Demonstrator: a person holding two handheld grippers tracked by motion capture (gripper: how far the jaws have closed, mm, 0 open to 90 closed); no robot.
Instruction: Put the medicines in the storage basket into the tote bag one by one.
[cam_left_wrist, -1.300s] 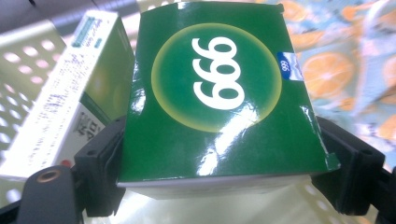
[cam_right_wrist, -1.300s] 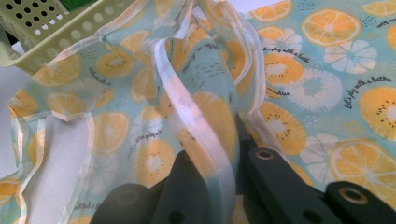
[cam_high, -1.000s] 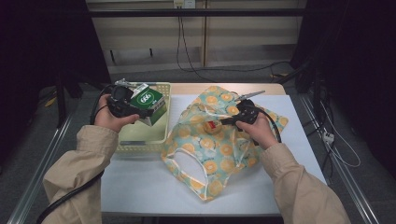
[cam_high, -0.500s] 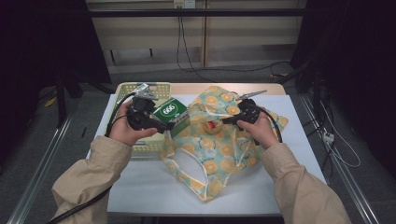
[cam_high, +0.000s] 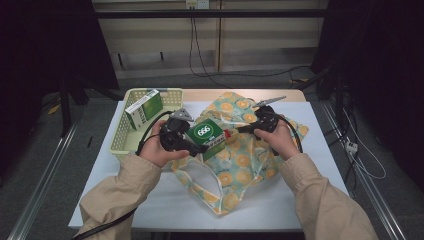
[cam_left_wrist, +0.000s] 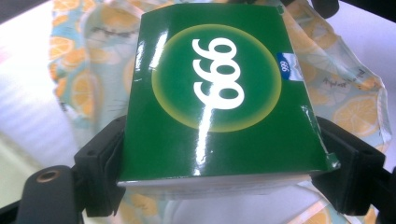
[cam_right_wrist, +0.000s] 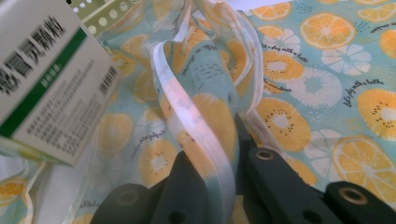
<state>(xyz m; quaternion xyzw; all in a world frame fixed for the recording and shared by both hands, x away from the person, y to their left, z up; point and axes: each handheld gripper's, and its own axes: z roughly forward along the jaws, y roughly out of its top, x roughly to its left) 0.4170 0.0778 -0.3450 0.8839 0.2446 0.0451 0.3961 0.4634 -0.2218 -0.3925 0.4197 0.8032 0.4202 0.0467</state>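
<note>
A person seated at a white table (cam_high: 310, 150) works with a gripper in each hand. The left gripper (cam_high: 192, 145) has its two black jaws clamped on the sides of a green box (cam_left_wrist: 219, 93) (white numerals "666" inside a yellow ring on its glossy top face), which sits squarely between the jaws and reaches well forward of their tips. In the left gripper view the box hangs over a citrus-print bag (cam_left_wrist: 345, 98) spread out beyond and below the jaws. The right gripper (cam_right_wrist: 219, 186) has its jaws drawn together on a fold of that same bag and its pale edging (cam_right_wrist: 201, 135), the fabric rising straight up out of the narrow gap between them. Ahead and to the left of the right gripper's jaws, the box's white printed side (cam_right_wrist: 51, 79) comes close to the lifted fabric. In the high view a pale slotted basket (cam_high: 122, 135) stands behind the left gripper, with a second green-and-white box (cam_high: 144, 107) lying inside it.
</note>
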